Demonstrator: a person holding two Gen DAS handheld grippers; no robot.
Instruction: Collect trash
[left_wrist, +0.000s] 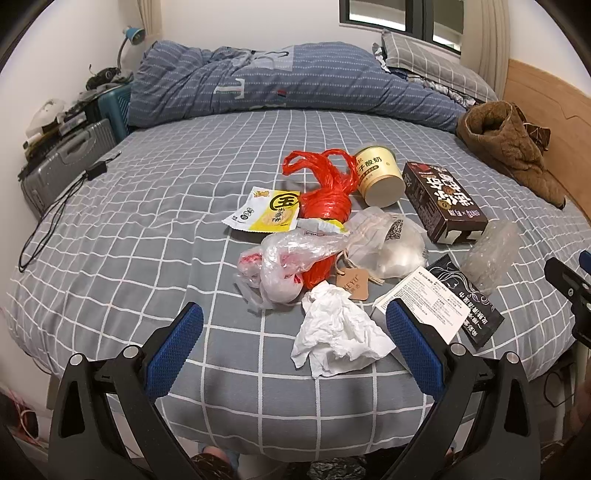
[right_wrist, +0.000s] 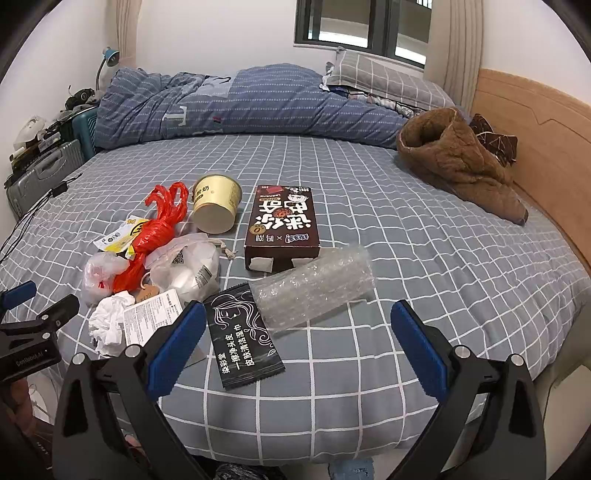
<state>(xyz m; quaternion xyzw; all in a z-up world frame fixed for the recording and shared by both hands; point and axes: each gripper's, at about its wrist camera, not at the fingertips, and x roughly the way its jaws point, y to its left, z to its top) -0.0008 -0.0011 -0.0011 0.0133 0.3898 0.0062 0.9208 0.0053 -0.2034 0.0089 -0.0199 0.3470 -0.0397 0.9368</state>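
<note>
The litter sits in a loose pile on the grey, white-checked bedsheet (left_wrist: 155, 206), mostly centre and right of the left wrist view. The left gripper (left_wrist: 295, 332) hovers at the lower middle with its blue-padded jaws spread wide and nothing between them; the crumpled white tissue (left_wrist: 338, 326) lies on the sheet just beyond the gap. Above it are a tied red plastic bag (left_wrist: 325, 195), a yellow-and-white snack wrapper (left_wrist: 267, 214) and a pale yellow yogurt cup (left_wrist: 380, 177) on its side. In the right wrist view the right gripper (right_wrist: 299, 336) is likewise wide open and empty (the black printed sachet (right_wrist: 243, 339) lies by its left pad), with a clear bubble-wrap roll (right_wrist: 317, 284) and a dark brown carton (right_wrist: 282, 225) higher up
</note>
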